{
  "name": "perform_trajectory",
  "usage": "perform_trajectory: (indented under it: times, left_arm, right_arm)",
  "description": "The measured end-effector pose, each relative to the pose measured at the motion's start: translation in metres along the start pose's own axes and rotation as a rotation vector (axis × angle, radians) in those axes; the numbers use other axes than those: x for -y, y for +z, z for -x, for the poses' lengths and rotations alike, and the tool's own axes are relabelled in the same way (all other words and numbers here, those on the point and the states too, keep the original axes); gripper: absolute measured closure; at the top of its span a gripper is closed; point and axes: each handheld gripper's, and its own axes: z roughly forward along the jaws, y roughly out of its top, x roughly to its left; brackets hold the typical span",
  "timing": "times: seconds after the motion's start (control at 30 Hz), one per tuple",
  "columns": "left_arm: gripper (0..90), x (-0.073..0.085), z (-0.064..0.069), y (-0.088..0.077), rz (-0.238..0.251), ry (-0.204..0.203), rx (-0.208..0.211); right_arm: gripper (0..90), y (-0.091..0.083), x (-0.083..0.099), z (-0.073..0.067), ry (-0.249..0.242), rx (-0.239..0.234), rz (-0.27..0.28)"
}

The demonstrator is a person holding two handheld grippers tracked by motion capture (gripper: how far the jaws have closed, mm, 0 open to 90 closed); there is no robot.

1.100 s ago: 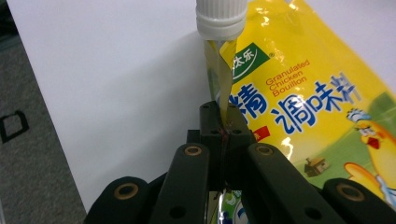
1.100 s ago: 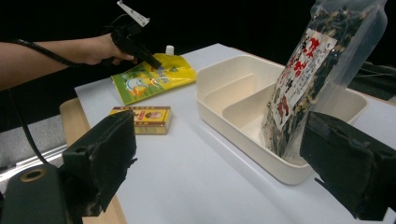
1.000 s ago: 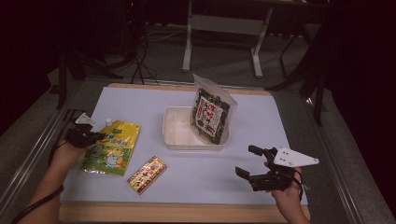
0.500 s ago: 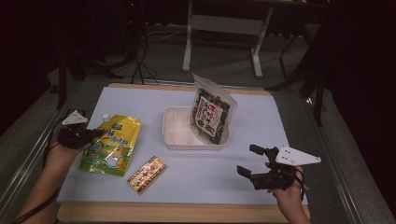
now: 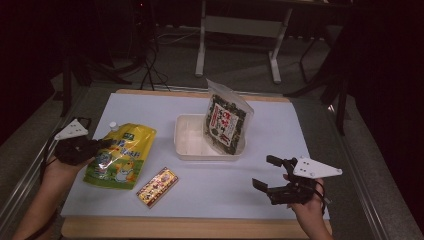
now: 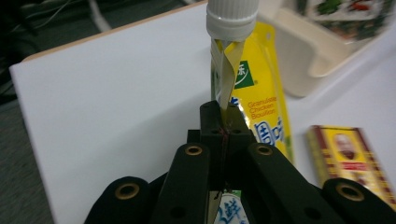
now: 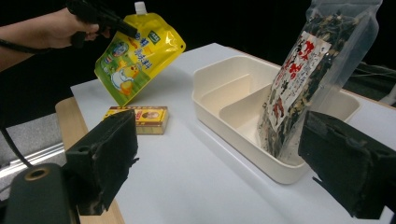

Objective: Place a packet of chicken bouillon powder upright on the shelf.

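From the high view I see my left gripper [image 5: 102, 145] clamped on the yellow pouch [image 5: 120, 155] at the white table's [image 5: 280, 125] left; a small box [image 5: 157, 187] lies beside it, a cream tray [image 5: 187, 142] holds a seaweed bag [image 5: 226, 122]. Dark floor and stands lie behind. The left gripper view shows jaws pinching the pouch's edge below its white cap [image 6: 232, 18]. In the right gripper view my right gripper [image 7: 217, 170] gapes empty; the bag's top is cut off.

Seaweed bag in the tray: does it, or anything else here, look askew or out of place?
Yes. The seaweed bag stands tilted in the cream tray, leaning against its wall rather than lying flat. The yellow bouillon pouch hangs aslant, pinched by the left hand-held gripper. Nothing looks spilled or damaged.
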Motion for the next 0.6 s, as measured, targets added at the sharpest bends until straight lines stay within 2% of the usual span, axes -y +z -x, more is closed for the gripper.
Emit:
perform_trajectory:
  times: [0.13,0.27,0.47,0.53,0.57,0.6]
  left_arm:
    - [90.0,-0.006,0.01,-0.007,0.027,0.024,0.031]
    - [90.0,-0.011,0.017,-0.014,0.069,0.026,0.07]
    - [90.0,-0.022,0.024,-0.021,0.127,0.035,0.077]
    - [90.0,-0.022,0.024,-0.021,0.127,0.035,0.077]
    - [90.0,-0.029,0.028,-0.025,0.166,0.026,0.115]
    - [90.0,-0.032,0.03,-0.026,0.178,0.027,0.13]
  right_arm:
    - [11.6,-0.001,0.0,0.001,0.014,0.001,0.011]
    - [11.4,-0.002,-0.001,0.001,0.014,-0.002,0.013]
    - [10.9,-0.003,-0.003,0.0,0.017,0.001,0.02]
    - [10.9,-0.003,-0.003,0.0,0.017,0.001,0.023]
    - [10.7,-0.002,-0.004,-0.001,0.027,0.027,0.037]
    - [10.6,-0.002,-0.005,-0.001,0.027,0.019,0.034]
